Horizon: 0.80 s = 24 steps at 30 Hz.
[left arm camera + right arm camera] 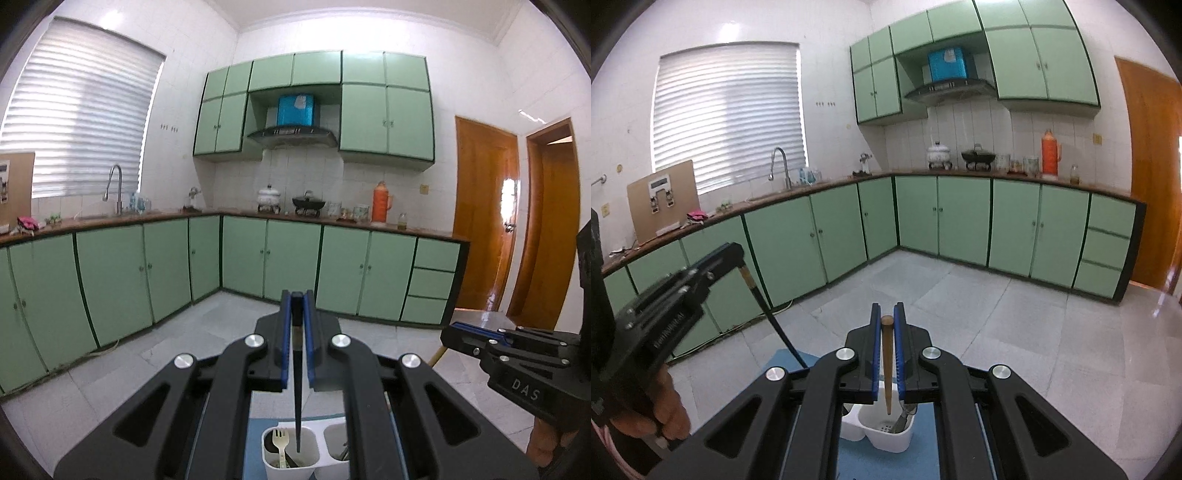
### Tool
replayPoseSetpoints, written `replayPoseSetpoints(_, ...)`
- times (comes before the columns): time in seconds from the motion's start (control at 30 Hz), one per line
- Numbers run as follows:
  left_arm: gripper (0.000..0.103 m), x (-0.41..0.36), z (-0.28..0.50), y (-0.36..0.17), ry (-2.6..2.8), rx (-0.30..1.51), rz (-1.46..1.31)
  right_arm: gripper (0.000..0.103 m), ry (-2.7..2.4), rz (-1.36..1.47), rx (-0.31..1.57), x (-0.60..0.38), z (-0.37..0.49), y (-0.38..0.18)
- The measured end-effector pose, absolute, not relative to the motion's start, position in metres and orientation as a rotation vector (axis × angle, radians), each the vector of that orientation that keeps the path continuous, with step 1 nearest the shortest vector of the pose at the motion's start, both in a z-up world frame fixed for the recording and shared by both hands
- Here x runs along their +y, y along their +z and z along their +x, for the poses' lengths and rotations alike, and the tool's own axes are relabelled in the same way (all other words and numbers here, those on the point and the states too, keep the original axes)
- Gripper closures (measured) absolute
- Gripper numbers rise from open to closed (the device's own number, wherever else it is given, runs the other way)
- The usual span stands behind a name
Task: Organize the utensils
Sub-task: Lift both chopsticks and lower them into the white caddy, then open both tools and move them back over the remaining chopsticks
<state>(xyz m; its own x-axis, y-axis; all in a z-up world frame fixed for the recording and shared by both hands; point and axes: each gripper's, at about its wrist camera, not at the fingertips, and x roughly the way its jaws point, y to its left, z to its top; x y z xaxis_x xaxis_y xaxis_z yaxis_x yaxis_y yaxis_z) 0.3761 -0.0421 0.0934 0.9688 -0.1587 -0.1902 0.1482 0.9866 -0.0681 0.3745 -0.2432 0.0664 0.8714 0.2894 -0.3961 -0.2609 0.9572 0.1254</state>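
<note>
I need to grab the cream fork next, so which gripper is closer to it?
Left. The left gripper hangs above the cream fork; the right gripper is over the neighbouring cup.

Black grippers, blue-lined jaws, silver screws

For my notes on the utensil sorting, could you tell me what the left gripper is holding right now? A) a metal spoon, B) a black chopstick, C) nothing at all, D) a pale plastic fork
B: the left gripper is shut on a black chopstick that hangs point down over the white utensil caddy, while the pale fork already stands in that caddy.
</note>
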Motion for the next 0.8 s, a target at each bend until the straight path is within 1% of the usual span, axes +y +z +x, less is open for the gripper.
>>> replayPoseSetpoints(0.17, 0.097, -0.043, 0.403, 0.066, -0.142, 0.266, -0.054, 0.096, 0.284, 0.084, 0.472, -0.24, 0.394, 0.038)
replayPoseSetpoints(0.37, 0.097, -0.039, 0.413, 0.041, -0.139, 0.313, -0.047, 0.096, 0.288, 0.104, 0.511, -0.239, 0.403, 0.012)
replayPoseSetpoints(0.63, 0.097, -0.037, 0.42, 0.019, -0.13, 0.364, -0.04, 0.096, 0.276, 0.116, 0.55, -0.238, 0.408, -0.007)
replayPoseSetpoints(0.8, 0.097, -0.034, 0.425, 0.008, -0.123, 0.396, -0.035, 0.096, 0.267, 0.137, 0.547, -0.245, 0.404, -0.009)
